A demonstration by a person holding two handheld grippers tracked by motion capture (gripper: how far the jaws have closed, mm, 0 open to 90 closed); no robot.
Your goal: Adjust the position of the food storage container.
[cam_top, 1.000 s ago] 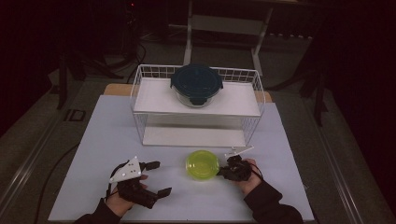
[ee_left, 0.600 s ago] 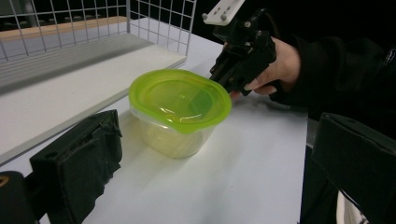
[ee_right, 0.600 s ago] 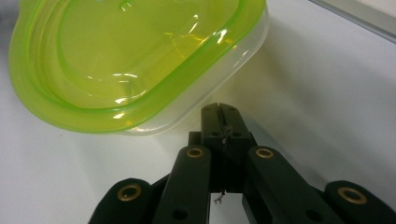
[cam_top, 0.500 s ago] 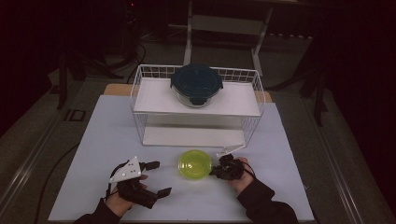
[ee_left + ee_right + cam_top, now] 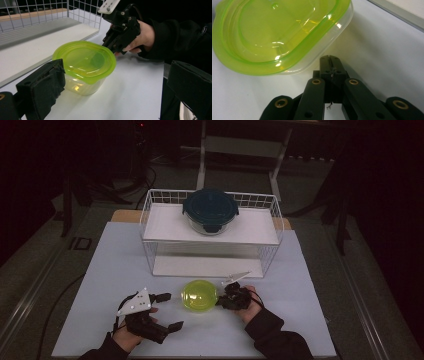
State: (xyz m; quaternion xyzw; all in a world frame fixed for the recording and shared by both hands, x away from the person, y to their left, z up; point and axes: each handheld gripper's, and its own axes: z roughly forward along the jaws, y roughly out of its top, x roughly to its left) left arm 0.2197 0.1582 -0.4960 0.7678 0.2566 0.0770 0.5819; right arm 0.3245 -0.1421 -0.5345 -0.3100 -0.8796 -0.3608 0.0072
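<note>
- Lime-green translucent plastic lid sits on a small clear round plastic container, which stands on the white desk near its front middle, just in front of the wire rack.
- The right hand-held gripper lies at the container's 3 o'clock in the high view, its jaws pressed together with nothing between them; in the right gripper view the closed tips sit just beside the container's clear wall, under the lid's rim, and contact cannot be told.
- The left hand-held gripper rests at the container's 8 o'clock, apart from it, jaws spread wide and empty.
- A white wire shelf rack stands at the container's 12 o'clock.
- On its upper shelf sits a round glass bowl with a dark teal clip-on lid.
</note>
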